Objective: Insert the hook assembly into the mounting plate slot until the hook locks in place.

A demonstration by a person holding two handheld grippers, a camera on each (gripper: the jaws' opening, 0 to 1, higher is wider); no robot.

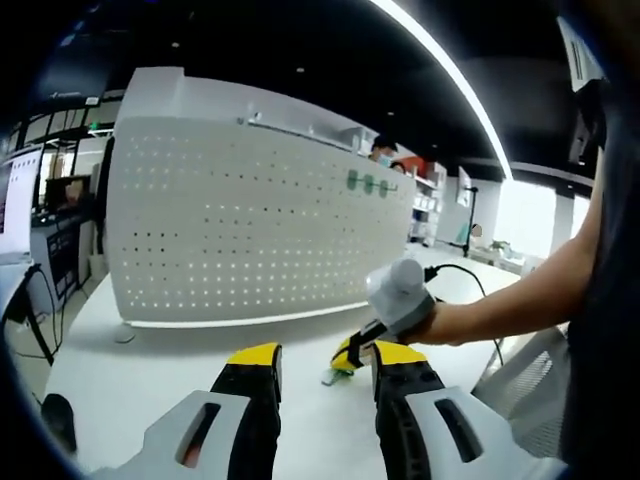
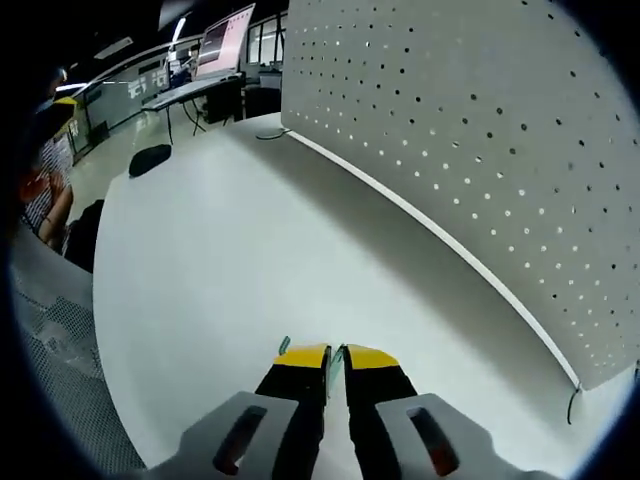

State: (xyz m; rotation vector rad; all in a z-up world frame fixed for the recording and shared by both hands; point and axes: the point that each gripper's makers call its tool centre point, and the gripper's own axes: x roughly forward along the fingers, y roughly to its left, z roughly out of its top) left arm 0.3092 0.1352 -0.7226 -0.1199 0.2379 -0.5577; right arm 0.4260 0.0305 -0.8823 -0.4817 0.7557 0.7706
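In the left gripper view our left gripper (image 1: 325, 372) stands open and empty over the table (image 1: 150, 380); the right gripper (image 1: 352, 353) pinches the hook (image 1: 333, 376) low before the pegboard (image 1: 250, 230). We should keep the hook level while approaching.

In the right gripper view the jaws close on a thin green piece (image 2: 337, 357), mostly hidden; we can't make out the slot.

white table (image 2: 220, 250), monitor (image 2: 225, 40), black chair (image 2: 150, 158)
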